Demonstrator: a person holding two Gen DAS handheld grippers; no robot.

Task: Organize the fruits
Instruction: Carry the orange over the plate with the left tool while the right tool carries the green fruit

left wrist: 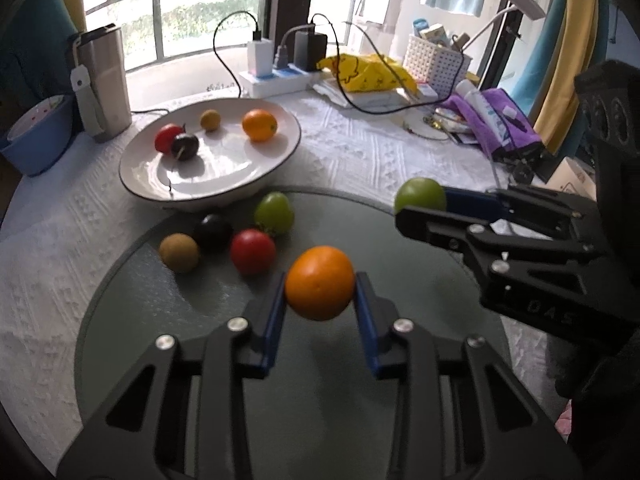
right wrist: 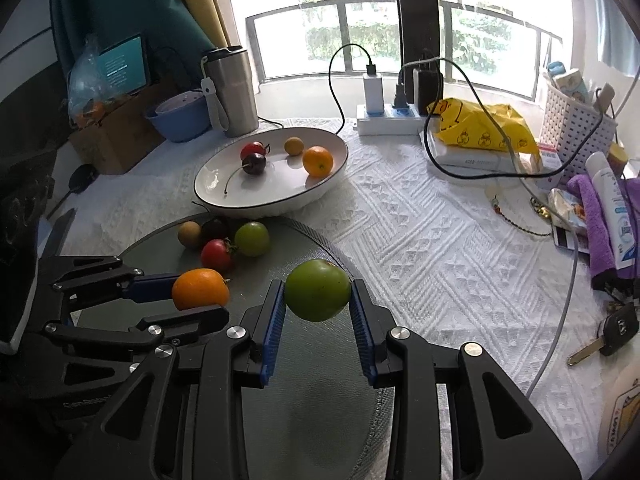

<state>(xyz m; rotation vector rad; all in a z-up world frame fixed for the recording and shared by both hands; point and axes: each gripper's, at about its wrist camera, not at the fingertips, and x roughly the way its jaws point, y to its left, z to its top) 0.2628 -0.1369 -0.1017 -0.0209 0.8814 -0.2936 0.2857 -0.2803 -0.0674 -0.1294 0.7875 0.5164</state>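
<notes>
My left claw [left wrist: 320, 284] clamps the orange [left wrist: 320, 282]; my right claw [right wrist: 318, 292] clamps a green fruit [right wrist: 318, 290]. Both fruits sit above the glass mat [left wrist: 400, 224], near the bowl [left wrist: 224, 192] rim.

Plate [right wrist: 224, 196] behind glass mat [right wrist: 320, 400], four fruits in it; four loose fruits [right wrist: 218, 255] on mat, power strip [right wrist: 384, 120] behind plate.

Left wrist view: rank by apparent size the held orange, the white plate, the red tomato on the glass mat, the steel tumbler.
Largest to smallest as they look:
1. white plate
2. steel tumbler
3. held orange, though it is nearest the camera, so inflated
4. red tomato
</notes>
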